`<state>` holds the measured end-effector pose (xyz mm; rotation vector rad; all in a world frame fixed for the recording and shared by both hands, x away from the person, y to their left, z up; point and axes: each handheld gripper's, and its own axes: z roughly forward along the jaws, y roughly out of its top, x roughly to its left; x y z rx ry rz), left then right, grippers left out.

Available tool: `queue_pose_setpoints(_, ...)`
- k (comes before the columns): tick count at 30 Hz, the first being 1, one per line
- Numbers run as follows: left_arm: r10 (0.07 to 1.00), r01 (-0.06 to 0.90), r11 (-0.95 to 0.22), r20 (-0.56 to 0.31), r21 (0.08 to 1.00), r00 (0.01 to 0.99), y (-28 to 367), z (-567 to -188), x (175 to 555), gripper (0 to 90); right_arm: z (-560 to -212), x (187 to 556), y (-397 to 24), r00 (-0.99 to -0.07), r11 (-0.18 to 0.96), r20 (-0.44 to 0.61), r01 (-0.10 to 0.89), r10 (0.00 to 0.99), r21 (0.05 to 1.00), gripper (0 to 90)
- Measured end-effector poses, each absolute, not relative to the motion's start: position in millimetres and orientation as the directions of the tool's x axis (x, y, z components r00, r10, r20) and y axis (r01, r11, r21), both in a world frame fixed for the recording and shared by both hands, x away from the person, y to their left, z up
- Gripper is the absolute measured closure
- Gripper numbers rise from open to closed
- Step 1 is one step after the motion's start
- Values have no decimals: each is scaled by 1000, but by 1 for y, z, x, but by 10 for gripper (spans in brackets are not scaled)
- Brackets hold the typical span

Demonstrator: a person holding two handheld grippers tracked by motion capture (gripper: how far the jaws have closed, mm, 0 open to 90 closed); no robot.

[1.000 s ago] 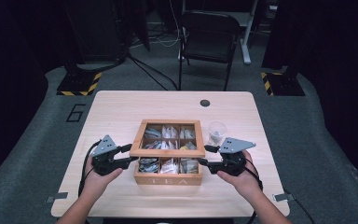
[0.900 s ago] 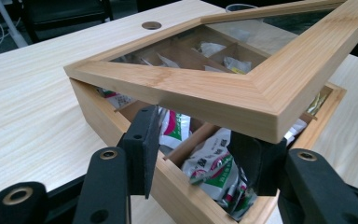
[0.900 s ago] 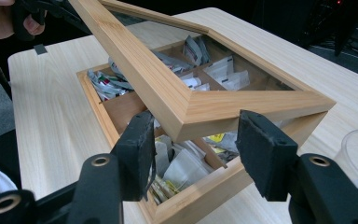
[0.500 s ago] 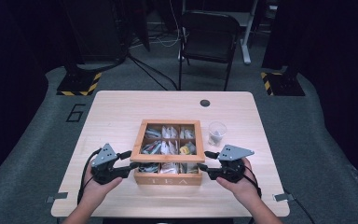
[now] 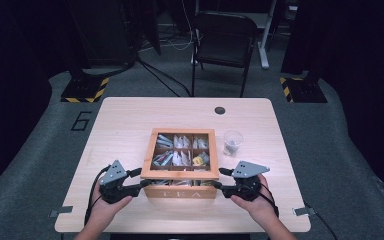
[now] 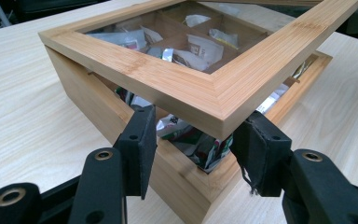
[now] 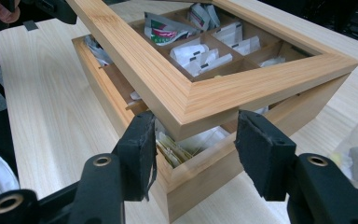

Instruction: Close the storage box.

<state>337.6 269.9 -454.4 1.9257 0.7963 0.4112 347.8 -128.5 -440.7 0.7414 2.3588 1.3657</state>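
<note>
- Wooden tea box (image 5: 182,186) near the front edge of the light wooden table (image 5: 125,120), front wall lettered "TEA", compartments filled with tea bags (image 5: 180,156).
- Glass-paned lid (image 5: 184,174) tilted, front edge raised off the box body, rear edge still down along the back.
- Left gripper (image 5: 139,179) at the lid's front left corner, held in the person's left hand (image 5: 111,204). In the left gripper view, lid corner (image 6: 223,114) between the two black pads (image 6: 142,142), jaws partly spread; cannot tell whether the pads press on the wood. Jaws just been opening a little.
- Right gripper (image 5: 219,178) at the lid's front right corner, in the right hand (image 5: 252,202). In the right gripper view, corner of the lid (image 7: 191,112) between the pads (image 7: 261,149), jaws set fairly wide; contact with the wood not clear.
- Clear plastic cup (image 5: 232,142) just right of the box, something small inside.
- Dark round disc (image 5: 220,110) near the table's far edge.
- Black folding chair (image 5: 222,42) beyond the table.
</note>
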Motion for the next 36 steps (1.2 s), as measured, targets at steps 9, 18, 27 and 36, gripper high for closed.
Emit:
queue_pose_setpoints(9,677,368,-358,-33,858,735,266,-468,334,495,-448,345,-131,-819,394,21,298,573,869,476)
queue_pose_setpoints(18,675,383,-349,-53,855,736,267,-470,332,495,-452,345,-130,-821,400,34,313,569,861,473)
queue_pose_setpoints(27,674,384,-341,-62,858,736,273,-472,326,494,-453,345,-132,-816,397,41,324,576,858,471)
queue_pose_setpoints(36,683,397,-308,-89,865,725,284,-466,326,487,-451,347,-139,-805,386,49,335,592,860,462)
